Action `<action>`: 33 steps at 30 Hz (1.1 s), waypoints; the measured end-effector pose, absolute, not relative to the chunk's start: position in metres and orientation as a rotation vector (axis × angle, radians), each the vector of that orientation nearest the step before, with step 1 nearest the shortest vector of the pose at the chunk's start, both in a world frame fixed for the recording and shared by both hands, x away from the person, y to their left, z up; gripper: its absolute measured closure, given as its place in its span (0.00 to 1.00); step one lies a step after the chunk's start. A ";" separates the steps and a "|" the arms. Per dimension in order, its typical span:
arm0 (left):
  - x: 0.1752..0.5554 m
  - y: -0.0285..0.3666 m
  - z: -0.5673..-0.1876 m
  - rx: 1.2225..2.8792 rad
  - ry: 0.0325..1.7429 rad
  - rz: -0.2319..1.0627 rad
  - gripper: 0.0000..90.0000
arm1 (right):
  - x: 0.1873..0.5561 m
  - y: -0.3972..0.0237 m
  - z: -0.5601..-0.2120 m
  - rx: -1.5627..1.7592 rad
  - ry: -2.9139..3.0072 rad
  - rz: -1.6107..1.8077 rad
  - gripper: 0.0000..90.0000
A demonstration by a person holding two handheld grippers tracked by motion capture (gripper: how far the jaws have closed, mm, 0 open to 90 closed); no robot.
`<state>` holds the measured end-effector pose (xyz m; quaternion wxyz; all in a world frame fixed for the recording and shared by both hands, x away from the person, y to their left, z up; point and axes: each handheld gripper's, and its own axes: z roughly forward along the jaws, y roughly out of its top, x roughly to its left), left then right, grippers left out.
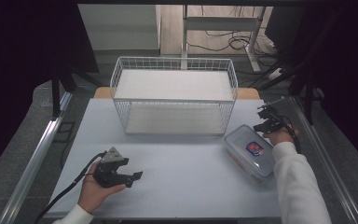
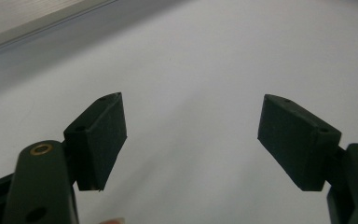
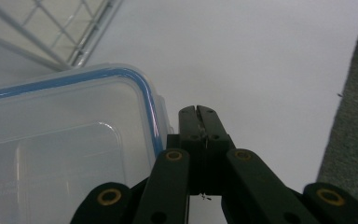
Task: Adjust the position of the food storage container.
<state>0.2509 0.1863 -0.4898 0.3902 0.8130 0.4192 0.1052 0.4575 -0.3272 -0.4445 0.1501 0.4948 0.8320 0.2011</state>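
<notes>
A clear plastic container (image 1: 249,149) with a blue-rimmed lid and a red and blue label inside lies on the right of the white table (image 1: 182,186). My right gripper (image 1: 264,122) is at the container's far corner. In the right gripper view, my right gripper (image 3: 198,117) has its jaws pressed together just beside the container (image 3: 65,140) and its blue rim. I cannot see anything between them. At the table's front left, my left gripper (image 1: 133,169) is held low by a hand. The left gripper view shows my left gripper (image 2: 191,135) open, with bare table between the jaws.
A white wire two-level rack (image 1: 175,93) stands at the back middle of the table, and its corner (image 3: 51,37) is just beyond the container. Metal rails run along both table sides. Desk legs and cables lie on the floor behind.
</notes>
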 end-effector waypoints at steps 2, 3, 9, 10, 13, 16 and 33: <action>0.251 0.186 -0.490 2.074 1.066 0.261 0.26 | 0.452 -0.322 -0.447 1.397 2.412 0.600 0.99; 0.251 0.186 -0.490 2.074 1.066 0.261 0.26 | 0.452 -0.322 -0.447 1.397 2.412 0.600 0.99; 0.252 0.185 -0.491 2.078 1.066 0.249 0.26 | 0.430 -0.304 -0.452 1.307 2.479 0.658 0.99; 0.252 0.185 -0.491 2.078 1.066 0.249 0.26 | 0.430 -0.304 -0.452 1.307 2.479 0.658 0.99; 0.251 0.185 -0.491 2.078 1.066 0.244 0.26 | 0.422 -0.292 -0.453 1.255 2.521 0.678 0.99; 0.251 0.185 -0.491 2.078 1.067 0.244 0.26 | 0.413 -0.276 -0.453 1.180 2.573 0.692 0.99; 0.250 0.185 -0.492 2.084 1.055 0.252 0.26 | 0.396 -0.245 -0.451 0.999 2.627 0.661 0.99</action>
